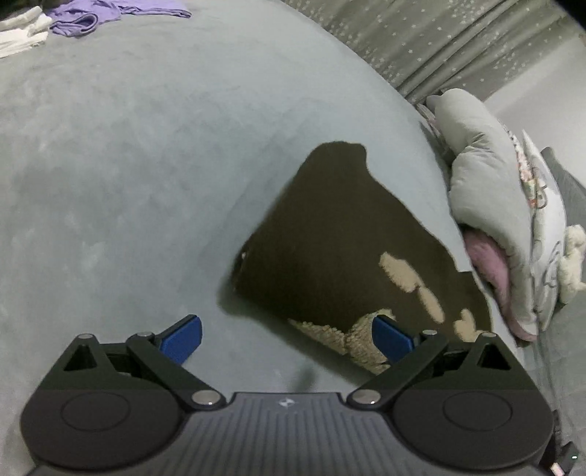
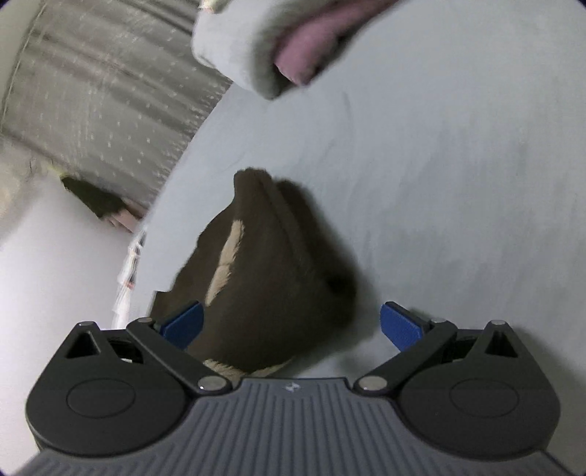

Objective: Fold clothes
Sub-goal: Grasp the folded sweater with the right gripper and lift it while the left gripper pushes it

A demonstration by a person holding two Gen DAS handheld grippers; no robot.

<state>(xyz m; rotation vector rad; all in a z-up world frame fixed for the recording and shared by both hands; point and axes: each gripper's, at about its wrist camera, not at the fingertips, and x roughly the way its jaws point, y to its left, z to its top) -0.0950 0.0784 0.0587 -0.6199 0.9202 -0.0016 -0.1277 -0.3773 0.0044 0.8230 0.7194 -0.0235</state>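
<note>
A dark brown garment (image 1: 329, 241) with beige fleecy patches lies folded on the grey bed sheet (image 1: 128, 164). My left gripper (image 1: 287, 338) is open above the sheet, its right finger touching or just over the garment's near beige edge. In the right wrist view the same garment (image 2: 271, 278) lies bunched between the fingers of my right gripper (image 2: 293, 326), which is open with its jaws wide apart and holds nothing.
A grey quilt with a pink lining (image 1: 487, 205) is piled at the bed's right side and also shows in the right wrist view (image 2: 263, 40). A purple garment (image 1: 88, 16) and white cloth (image 1: 22, 31) lie at the far left. Grey starred curtains (image 1: 457, 40) hang behind.
</note>
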